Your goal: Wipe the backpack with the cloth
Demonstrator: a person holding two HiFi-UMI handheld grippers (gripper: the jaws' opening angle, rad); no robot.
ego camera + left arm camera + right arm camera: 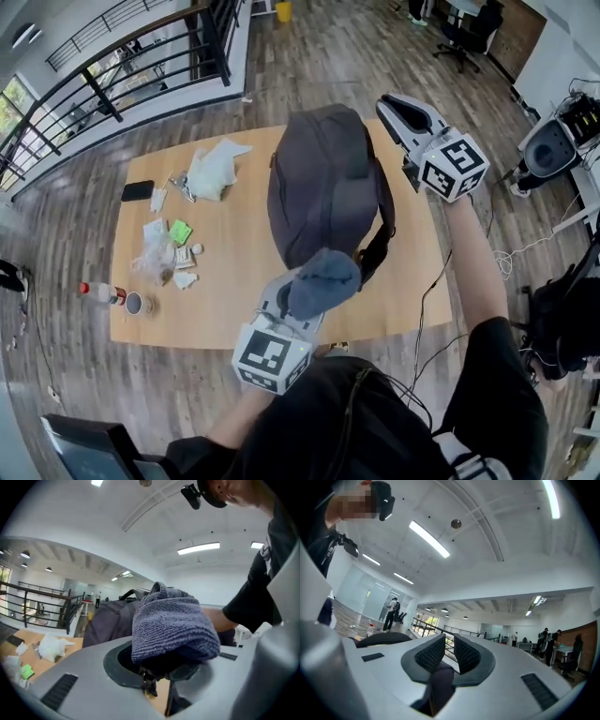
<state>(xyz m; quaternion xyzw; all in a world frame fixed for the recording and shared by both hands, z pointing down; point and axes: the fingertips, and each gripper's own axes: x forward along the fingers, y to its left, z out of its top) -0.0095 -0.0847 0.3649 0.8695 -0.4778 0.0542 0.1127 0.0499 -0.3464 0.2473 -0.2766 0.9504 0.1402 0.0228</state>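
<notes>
One nubby terry cloth [173, 620], rounded fabric backpack [323, 183]

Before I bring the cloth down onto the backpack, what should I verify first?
1. Blue-grey terry cloth clamped in the left gripper's jaws: ok.
2. Dark grey fabric backpack lying flat on the wooden table: ok.
3. Cloth in contact with the backpack: cannot tell; it sits at the bag's near end.
4. Right gripper empty: cannot tell; its jaws show a narrow gap with a dark shape low between them.
5. Crumpled white plastic bag and small red-capped bottle apart from the backpack: ok.
</notes>
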